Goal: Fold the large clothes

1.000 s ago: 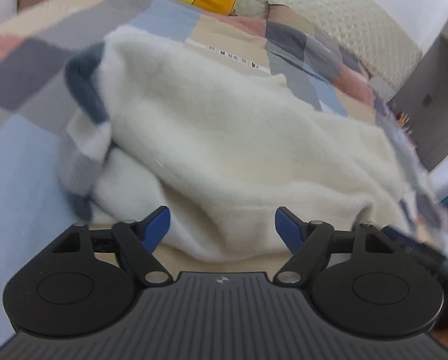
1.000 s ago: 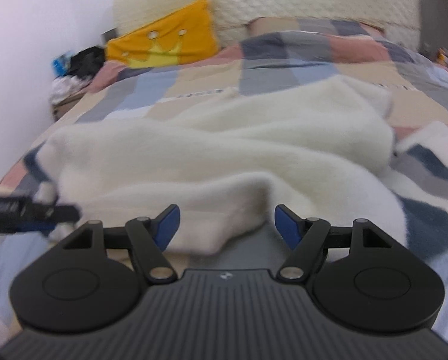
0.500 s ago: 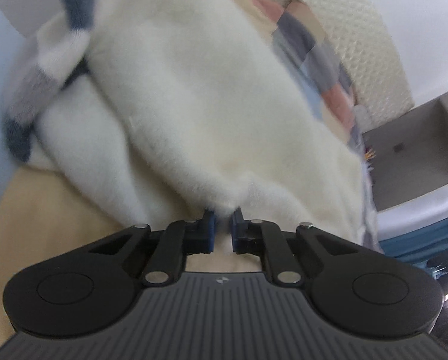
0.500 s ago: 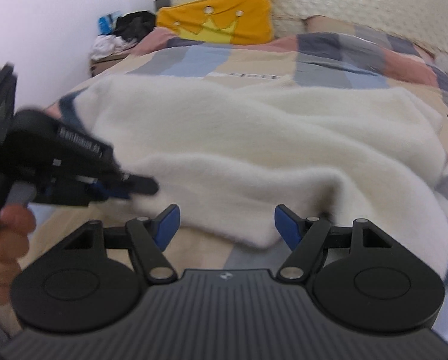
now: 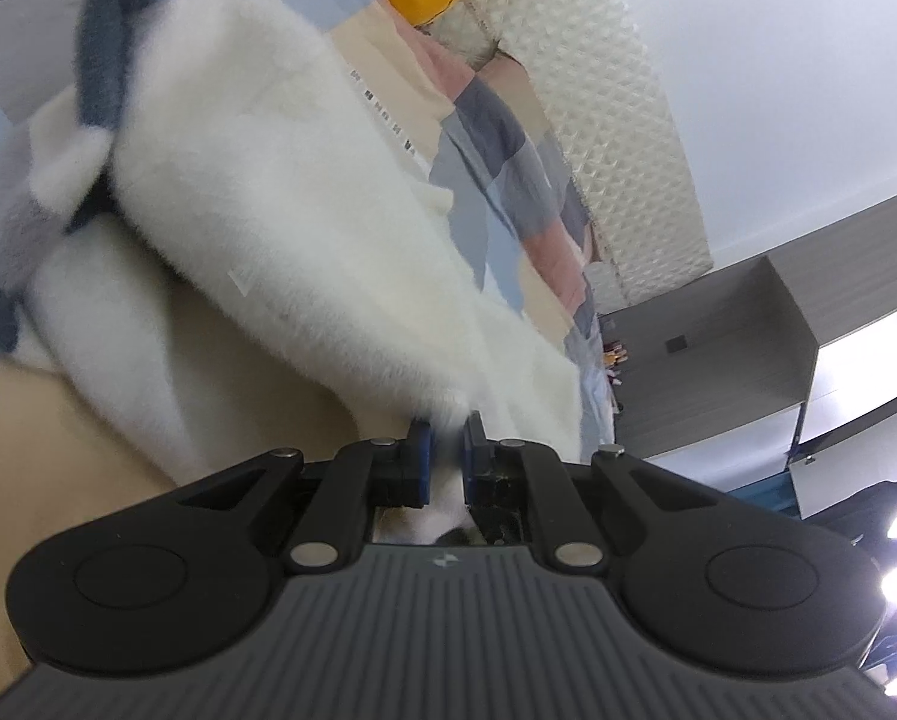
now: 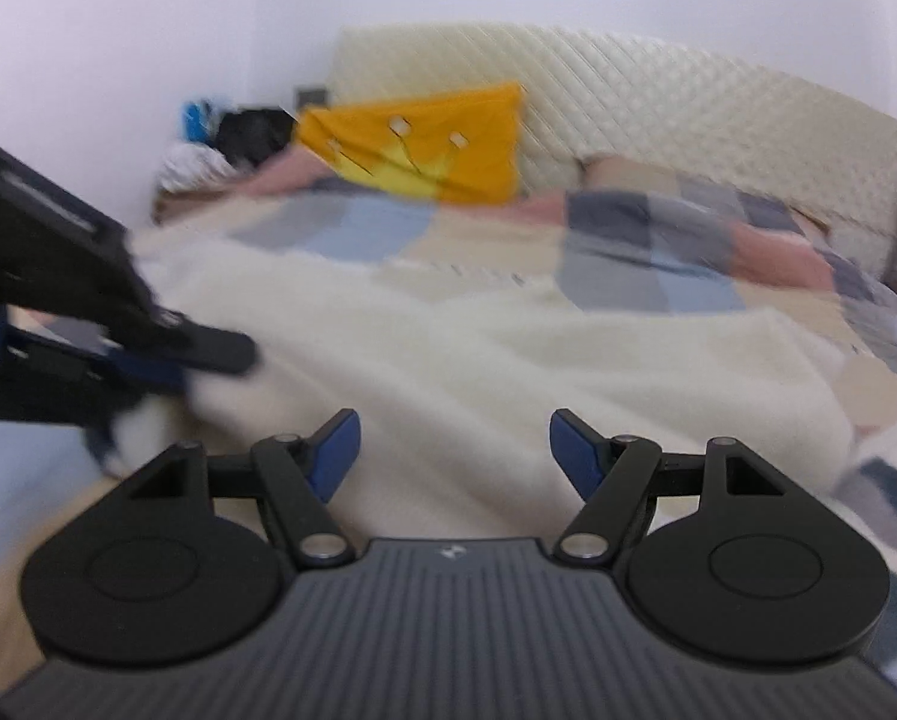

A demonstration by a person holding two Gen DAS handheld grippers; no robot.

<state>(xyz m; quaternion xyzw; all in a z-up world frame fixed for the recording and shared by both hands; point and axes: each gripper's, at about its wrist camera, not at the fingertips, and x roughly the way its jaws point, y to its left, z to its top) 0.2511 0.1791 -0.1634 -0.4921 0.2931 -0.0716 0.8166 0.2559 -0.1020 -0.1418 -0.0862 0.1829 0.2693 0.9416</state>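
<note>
One tongs [image 5: 446, 441] pinching fleece [image 5: 280, 192]; other [image 6: 454, 450] agape

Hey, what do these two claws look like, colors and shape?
Both look alike: left claw and right claw have black linkage arms with silver pivot pins, blue fingertip pads, two round black discs, and a ribbed grey body with a small white logo.
</note>
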